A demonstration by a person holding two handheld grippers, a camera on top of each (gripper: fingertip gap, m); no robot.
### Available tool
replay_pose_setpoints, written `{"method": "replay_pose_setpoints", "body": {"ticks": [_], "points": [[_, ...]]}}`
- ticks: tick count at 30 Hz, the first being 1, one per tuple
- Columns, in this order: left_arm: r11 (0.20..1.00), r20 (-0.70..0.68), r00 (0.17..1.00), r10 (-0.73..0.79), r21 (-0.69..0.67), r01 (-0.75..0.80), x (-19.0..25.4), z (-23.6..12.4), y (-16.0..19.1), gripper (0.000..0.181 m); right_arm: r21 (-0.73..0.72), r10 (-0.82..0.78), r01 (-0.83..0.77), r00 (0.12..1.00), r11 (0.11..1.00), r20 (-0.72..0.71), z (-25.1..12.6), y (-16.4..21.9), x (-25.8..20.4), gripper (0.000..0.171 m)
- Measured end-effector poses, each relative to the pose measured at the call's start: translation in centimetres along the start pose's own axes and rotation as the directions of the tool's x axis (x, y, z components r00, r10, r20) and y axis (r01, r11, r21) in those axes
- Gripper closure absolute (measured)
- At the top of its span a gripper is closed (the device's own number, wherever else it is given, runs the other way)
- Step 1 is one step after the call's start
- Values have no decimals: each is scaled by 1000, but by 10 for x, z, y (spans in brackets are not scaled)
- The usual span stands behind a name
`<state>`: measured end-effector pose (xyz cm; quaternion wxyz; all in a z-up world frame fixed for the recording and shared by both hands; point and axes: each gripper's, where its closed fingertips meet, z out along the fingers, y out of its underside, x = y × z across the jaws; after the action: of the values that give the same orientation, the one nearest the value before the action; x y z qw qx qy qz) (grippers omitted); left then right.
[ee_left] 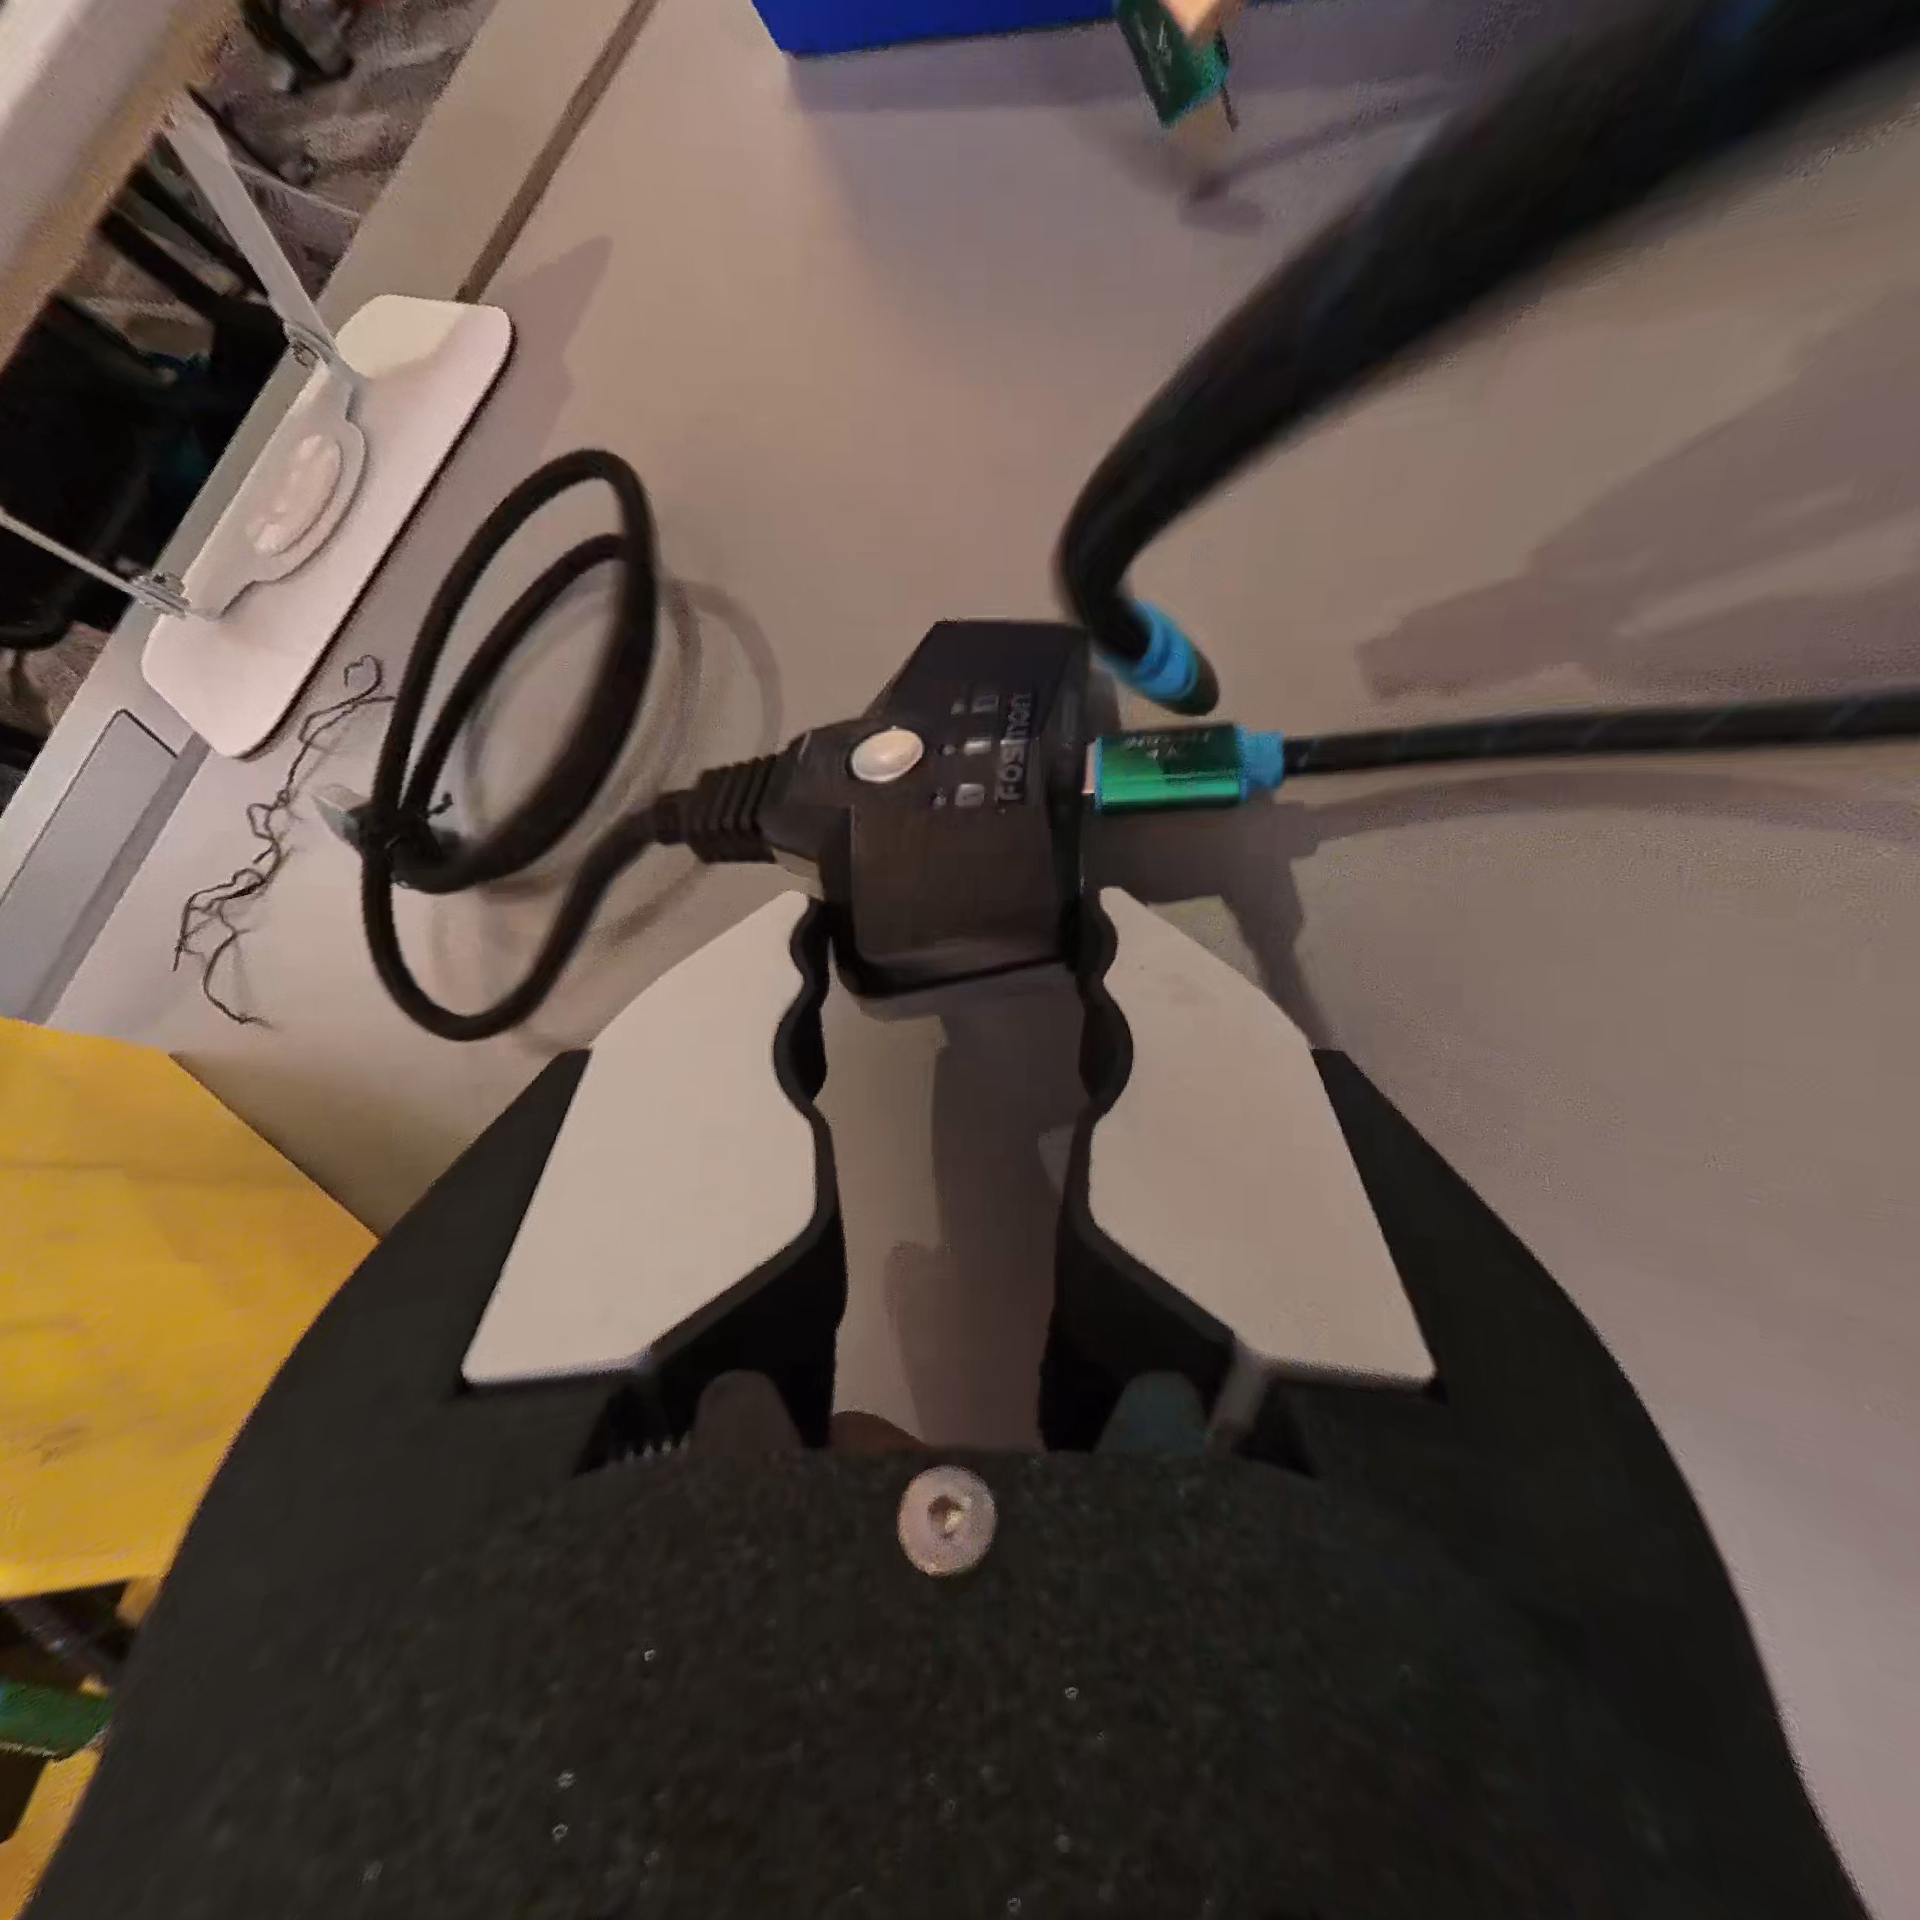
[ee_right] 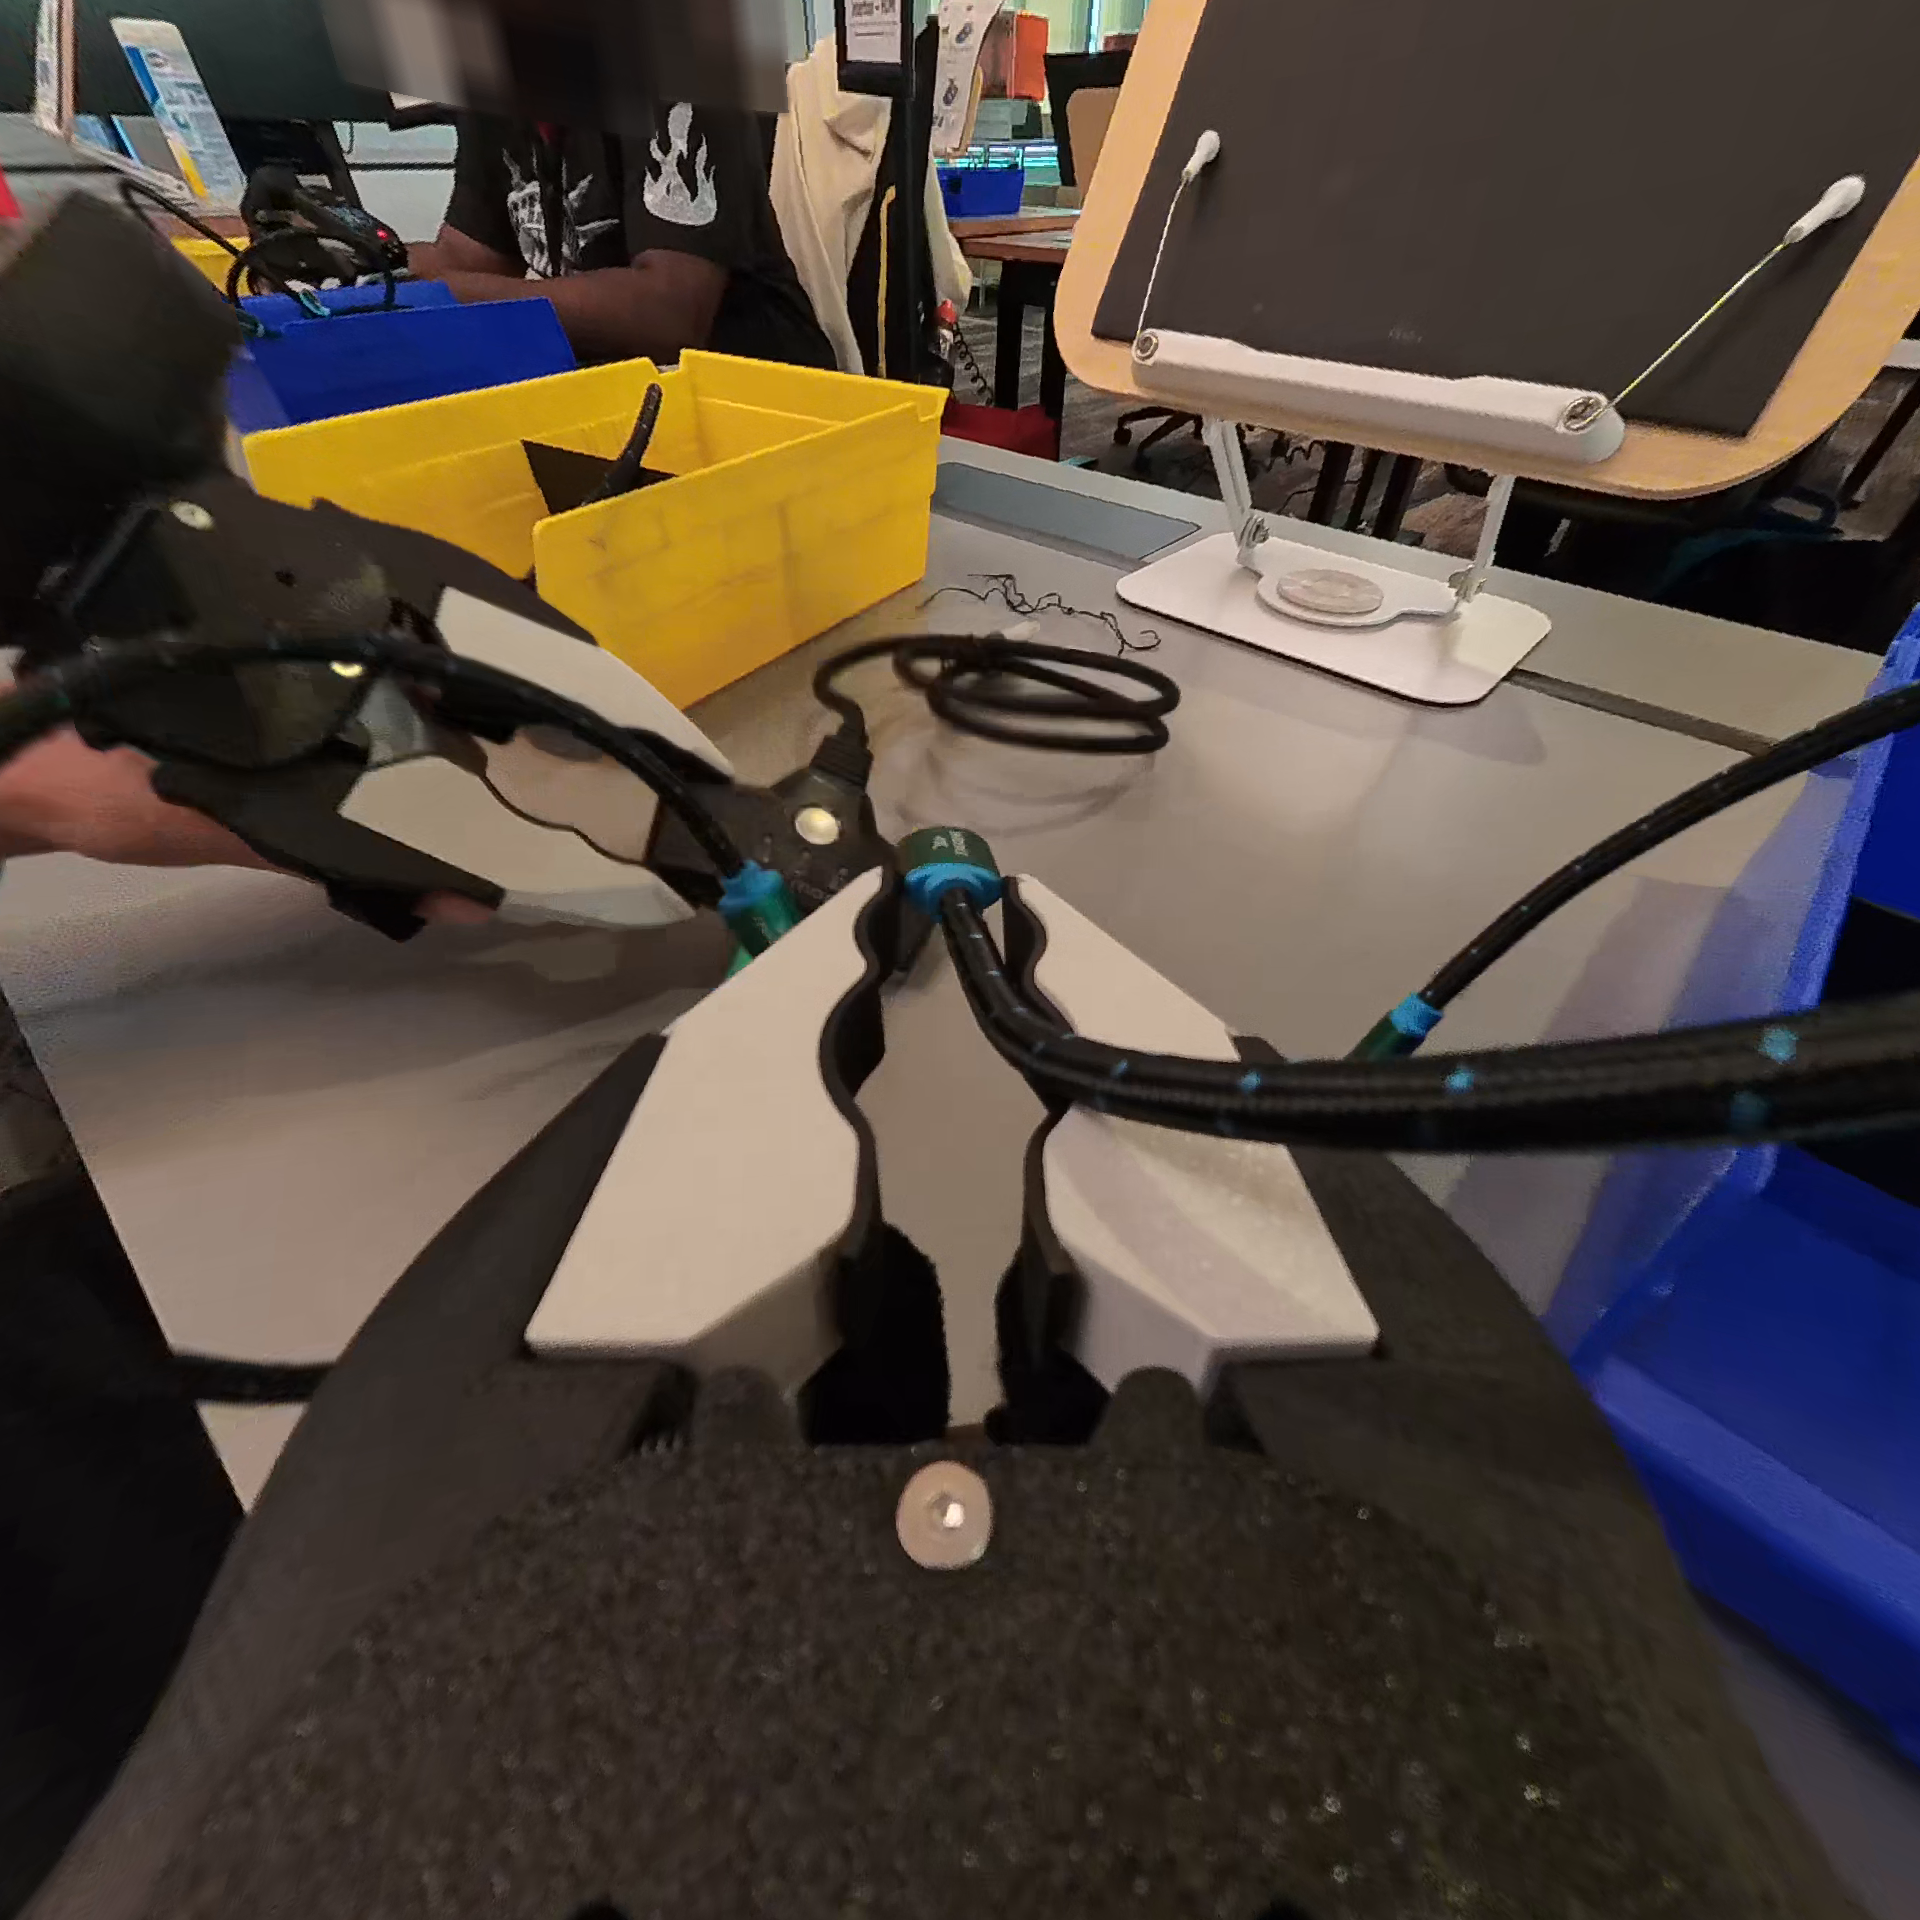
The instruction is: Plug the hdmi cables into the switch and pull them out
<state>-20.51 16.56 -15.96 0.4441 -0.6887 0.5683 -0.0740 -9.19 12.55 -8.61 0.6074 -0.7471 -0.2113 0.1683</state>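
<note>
Left wrist view: your left gripper [ee_left: 961, 940] clamps the switch [ee_left: 961, 821] at frame centre, steadying it against the pull

Right wrist view: your right gripper [ee_right: 940, 914] pinches the green plug [ee_right: 948, 857], mid-frame, ready to draw it out

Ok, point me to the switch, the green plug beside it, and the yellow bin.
switch [ee_left: 961, 821]: left wrist view, on its black top face.
green plug [ee_left: 1169, 769]: left wrist view, on its green metal shell.
yellow bin [ee_right: 727, 561]: right wrist view, on its near outer wall.
</note>
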Motion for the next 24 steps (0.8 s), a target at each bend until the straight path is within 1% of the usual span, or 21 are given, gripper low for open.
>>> {"method": "replay_pose_setpoints", "body": {"ticks": [2,4,6,8,10,11,13,15,18,22,24], "points": [[999,9,1000,5,-34,-4,1,9,8,135,-3,1,-1,1000,1000,2,0,1,0,153],[998,-6,999,-42,-56,42,1,15,12,133,-3,4,-4,1000,1000,0,0,1,2,153],[987,-29,988,-150,-55,148,-3,17,11,125,1,12,-12,1000,1000,0,-1,0,3,153],[959,-79,956,-283,-56,279,-4,20,10,117,4,24,-24,1000,1000,1,-2,0,5,153],[924,-123,916,-382,-64,376,-5,23,10,115,9,38,-38,999,999,4,-3,0,6,153],[918,-131,909,-396,-77,388,-4,25,12,113,11,45,-45,999,999,6,-3,-1,7,153],[927,-111,922,-371,-106,360,-3,28,16,112,14,57,-57,998,998,10,-4,-1,7,153],[938,-134,932,-337,-135,320,7,31,15,117,16,66,-66,998,998,13,-4,-1,7,153],[931,-151,923,-354,-150,333,12,33,12,128,12,70,-70,997,997,17,-2,0,7,153],[940,-116,938,-325,-147,308,10,32,12,129,4,51,-51,999,999,18,-2,0,3,153],[931,-111,929,-354,-130,340,9,30,11,130,-3,28,-28,1000,1000,10,-2,1,2,153]]}}
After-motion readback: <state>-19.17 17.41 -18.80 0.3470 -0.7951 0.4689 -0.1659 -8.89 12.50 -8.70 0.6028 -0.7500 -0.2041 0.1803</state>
